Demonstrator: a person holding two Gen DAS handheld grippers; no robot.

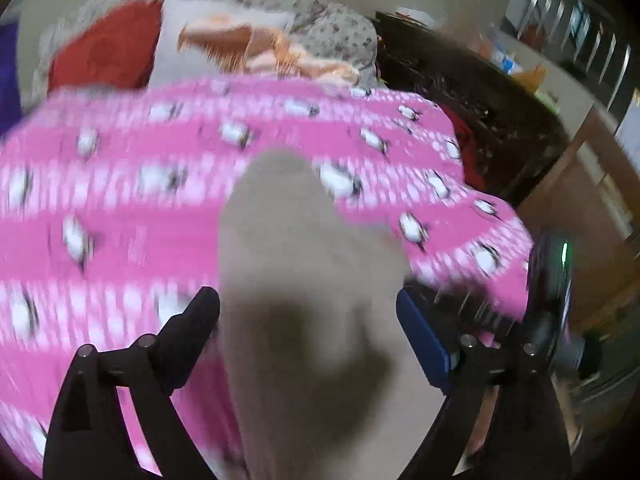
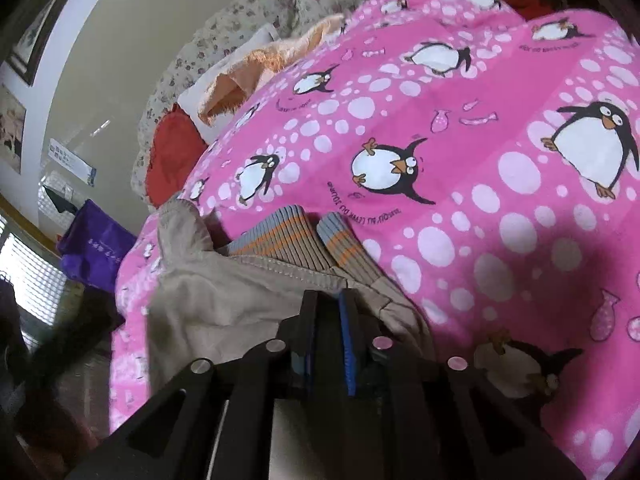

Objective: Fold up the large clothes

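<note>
My left claw [image 1: 308, 312] has its 2 fingers spread wide apart, w/ the beige garment [image 1: 296, 280] running up between them; pads aren't pressing it. This view is motion-blurred. My right claw [image 2: 330, 300] has its 2 fingers close together w/ a narrow gap, tips right at the garment's stitched hem; can't tell if any cloth is pinched.

Count: 1 beige garment, 2 ribbed cuffs [image 2: 288, 236], 1 pink blanket [image 2: 460, 160].

The garment is a plain beige knit, large, lying on the blanket just ahead of both claws. In the left view it reads as a long strip narrowing to a rounded end. In the right view it's bunched and rumpled, w/ the 2 cuffs, striped grey-blue, orange and tan, side by side at its far edge.

The blanket is bright pink w/ white dots, small fish and many cartoon penguins; it covers nearly all the surface. At its far edge: 1 red cushion [image 2: 172, 156], 1 peach fringed cloth [image 2: 256, 76] on a white pillow, and a floral-print backrest [image 2: 224, 32]. A purple bag [image 2: 96, 248] sits off to the left, beside the blanket.
</note>
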